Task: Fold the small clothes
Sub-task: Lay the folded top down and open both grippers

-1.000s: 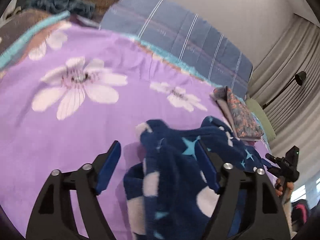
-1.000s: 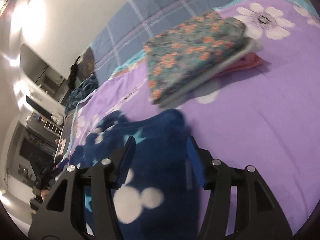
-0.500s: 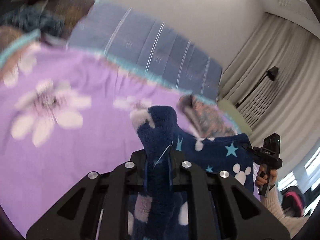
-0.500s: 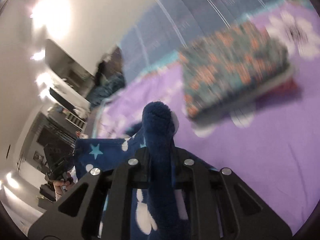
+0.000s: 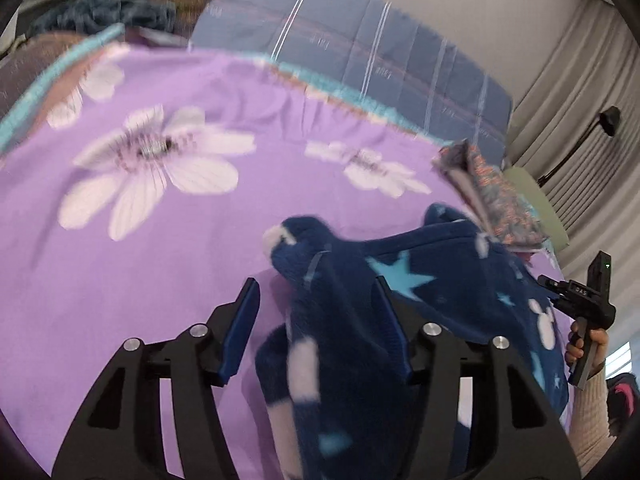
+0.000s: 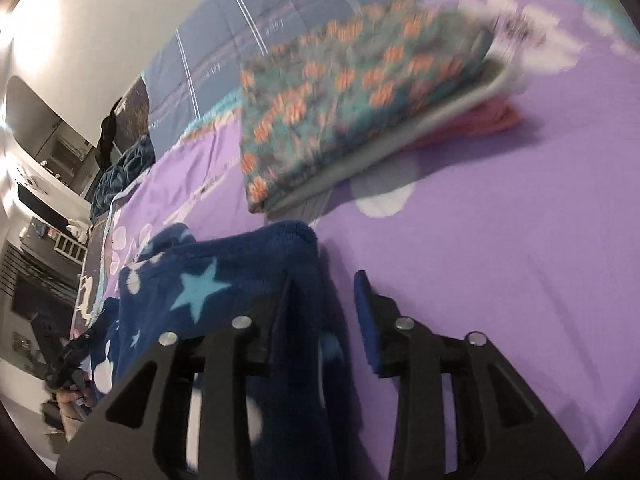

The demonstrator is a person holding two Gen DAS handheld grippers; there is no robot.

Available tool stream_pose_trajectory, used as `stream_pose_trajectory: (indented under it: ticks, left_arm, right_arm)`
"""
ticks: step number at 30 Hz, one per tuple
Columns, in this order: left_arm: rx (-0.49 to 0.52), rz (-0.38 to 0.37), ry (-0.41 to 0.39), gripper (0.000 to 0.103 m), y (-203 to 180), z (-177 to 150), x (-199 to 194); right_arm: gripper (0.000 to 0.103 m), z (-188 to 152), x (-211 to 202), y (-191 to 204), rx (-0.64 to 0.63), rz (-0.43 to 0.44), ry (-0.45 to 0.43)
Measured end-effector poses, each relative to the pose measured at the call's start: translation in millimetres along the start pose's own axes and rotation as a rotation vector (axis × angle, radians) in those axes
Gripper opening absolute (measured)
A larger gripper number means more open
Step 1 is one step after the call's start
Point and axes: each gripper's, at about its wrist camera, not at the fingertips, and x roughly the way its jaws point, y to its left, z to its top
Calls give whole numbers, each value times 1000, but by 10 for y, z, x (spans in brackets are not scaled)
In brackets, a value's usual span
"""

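Note:
A navy fleece garment [image 5: 360, 320] with light-blue stars and white mouse shapes lies bunched on the purple floral bedsheet [image 5: 160, 240]. My left gripper [image 5: 316, 320] is open, with one corner of the garment lying loose between its jaws. My right gripper [image 6: 324, 312] is open too, over the garment's other corner [image 6: 240, 272], which lies on the sheet. The right gripper and the hand holding it show at the right edge of the left wrist view [image 5: 588, 312].
A stack of folded clothes, floral piece on top [image 6: 352, 92], sits on the sheet just beyond the garment. It also shows in the left wrist view [image 5: 492, 196]. Blue plaid bedding [image 5: 360, 52] lies along the wall. Curtains and a lamp stand at the right.
Half a second ago both grippers were shut on the garment's corners and held it lifted. Now both have opened and the garment has dropped onto the sheet.

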Motion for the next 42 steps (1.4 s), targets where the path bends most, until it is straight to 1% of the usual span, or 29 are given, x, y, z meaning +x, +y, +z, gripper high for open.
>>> stream_pose_trajectory:
  ticks: [2,4,6,7,8,9,10,11,12,13,14,16,18,19,20,22,25,27,28,29,31,33,35,37,39,40,41,42]
  left_arm:
    - [44,-18,-66,59,-153,-79,-300]
    - [87,-30,-90,59,-289,-200,-508]
    - [136,-17,-82,59,-445,-387,-612]
    - [144,-11,-71,59,-485,-459,-601]
    - [164,2,-40,59,-534,-593,-564]
    - [191,35,1,59,-569,-720,-494]
    - [226,95,39,60,-587,-855,-400]
    - [326,223,46,63,-630,-1079,-259]
    - [387,265,6,67,-661,-1208,-257]
    - [420,294,-30,68,-696,-1294,-262]
    - [382,299,-22,69,-687,-1291,-282]
    - [288,270,3,69,-608,-1219,-315]
    - [270,272,7,70,-583,-1185,-365]
    - [279,282,-7,70,-613,-1180,-429]
    - [291,285,-25,70,-670,-1201,-509]
    - [304,249,-69,70,-767,-1253,-684]
    - [298,129,-123,70,-904,-1353,-931]
    - [311,95,-133,71,-981,-1392,-954]
    - [324,92,-122,72,-1008,-1404,-916]
    - [330,109,-106,74,-1024,-1404,-850]
    - [325,165,-45,74,-1011,-1457,-668]
    - [327,192,-5,80,-996,-1534,-521]
    - [371,208,-29,83,-1013,-1629,-476]
    - [383,216,-30,84,-1020,-1629,-451]
    - [377,205,-25,84,-1010,-1624,-453]
    - [374,200,-24,84,-1000,-1612,-453]
    - [375,194,-23,84,-990,-1612,-456]
    - [378,193,-24,84,-983,-1611,-462]
  right_arm:
    - [34,-93,-262,64,-42,23,-38]
    - [34,-228,-479,133,-82,63,-61]
    - [34,-497,-697,294,-147,114,-80]
    - [34,-652,-765,379,-184,125,-85]
    - [35,-739,-752,454,-212,119,-87]
    - [37,-921,-755,532,-253,89,-94]
    - [40,-1004,-776,526,-273,66,-98]
    - [40,-1187,-682,558,-291,1,-98]
    - [39,-1308,-600,534,-298,-64,-90]
    - [38,-1442,-487,491,-321,-157,-92]
    - [38,-1562,-426,471,-358,-219,-114]
    - [39,-1696,-441,523,-397,-283,-159]
    - [40,-1697,-481,602,-405,-317,-162]
    - [42,-1680,-508,621,-396,-324,-161]
    - [46,-1678,-550,626,-381,-326,-163]
    - [53,-1705,-649,622,-365,-313,-176]
    - [54,-1782,-803,628,-337,-273,-192]
    - [54,-1849,-857,703,-297,-196,-174]
    - [55,-1890,-873,776,-297,-161,-168]
    - [57,-1922,-876,854,-310,-143,-165]
    - [60,-2014,-877,1073,-376,-124,-173]
    - [62,-2085,-866,1225,-433,-120,-184]
    - [67,-2163,-834,1334,-472,-101,-170]
    - [70,-2206,-768,1362,-486,-93,-144]
    - [72,-2260,-585,1318,-482,-141,-79]
    - [72,-2286,-453,1242,-461,-169,-33]
    - [73,-2309,-379,1174,-440,-167,-13]
    - [73,-2320,-368,1150,-429,-161,-17]
